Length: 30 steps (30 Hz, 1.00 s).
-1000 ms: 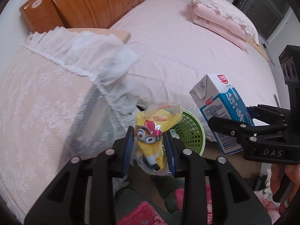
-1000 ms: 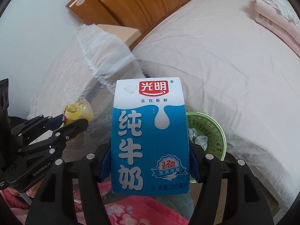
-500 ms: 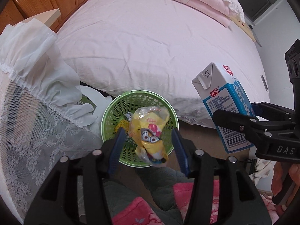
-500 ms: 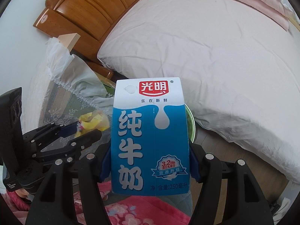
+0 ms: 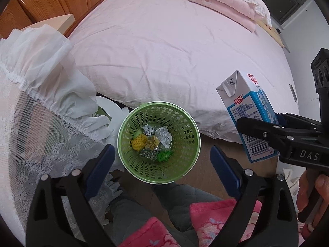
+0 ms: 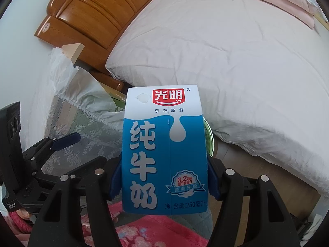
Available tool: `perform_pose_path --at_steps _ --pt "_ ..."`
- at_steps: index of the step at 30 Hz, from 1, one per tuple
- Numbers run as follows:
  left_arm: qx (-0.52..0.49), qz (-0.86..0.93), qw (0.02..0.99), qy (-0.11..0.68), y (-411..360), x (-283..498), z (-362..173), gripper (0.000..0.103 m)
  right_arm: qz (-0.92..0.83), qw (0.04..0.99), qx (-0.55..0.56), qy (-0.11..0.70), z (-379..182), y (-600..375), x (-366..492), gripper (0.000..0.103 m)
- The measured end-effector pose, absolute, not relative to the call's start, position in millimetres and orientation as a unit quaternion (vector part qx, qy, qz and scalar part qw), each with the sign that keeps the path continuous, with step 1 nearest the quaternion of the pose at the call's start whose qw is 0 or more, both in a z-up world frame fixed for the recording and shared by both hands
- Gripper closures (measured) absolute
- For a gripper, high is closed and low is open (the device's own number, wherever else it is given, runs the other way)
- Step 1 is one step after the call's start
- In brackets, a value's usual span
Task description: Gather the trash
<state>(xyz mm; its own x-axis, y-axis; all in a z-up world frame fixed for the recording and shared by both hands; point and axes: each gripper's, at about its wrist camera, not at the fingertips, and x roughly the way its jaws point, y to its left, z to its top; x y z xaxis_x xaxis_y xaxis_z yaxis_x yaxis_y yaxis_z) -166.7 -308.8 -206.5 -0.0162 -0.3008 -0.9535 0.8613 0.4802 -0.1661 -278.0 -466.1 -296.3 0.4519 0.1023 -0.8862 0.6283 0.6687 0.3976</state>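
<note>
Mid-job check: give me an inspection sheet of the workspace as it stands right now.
Surface: wooden floor beside the bed; green basket stands on it.
Job's things: basket holds crumpled paper, a yellow foam net and green and silver wrappers; milk carton upright, not yet over the basket.
Clutter: white plate by the basket.
Grippers: left hand-held gripper above the basket, jaws just opened wide, nothing between them; right hand-held gripper clamps the carton's sides.
Cables: nothing seen.
Surroundings: pink bed, wooden headboard, lace cover, folded quilt.
</note>
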Motion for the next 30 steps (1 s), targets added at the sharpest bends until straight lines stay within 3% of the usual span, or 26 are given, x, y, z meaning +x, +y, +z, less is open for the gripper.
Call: perform_pose_path --at_steps 14,16,19,30 --pt "0.234 -0.383 0.732 0.512 -271 -130 -167 0.009 -0.139 0.752 0.345 0.544 -324 -447 -245 0.036" --pt "0.231 -0.377 0.735 0.514 -265 -126 -165 0.009 -0.141 0.751 0.332 0.554 -327 -442 -238 0.019" --pt "0.224 -0.365 0.741 0.517 -258 -122 -163 0.009 -0.145 0.749 0.318 0.563 -327 -436 -231 0.007" --pt "0.193 -0.339 0.753 0.530 -233 -107 -159 0.008 -0.149 0.744 0.301 0.577 -329 -423 -218 0.003"
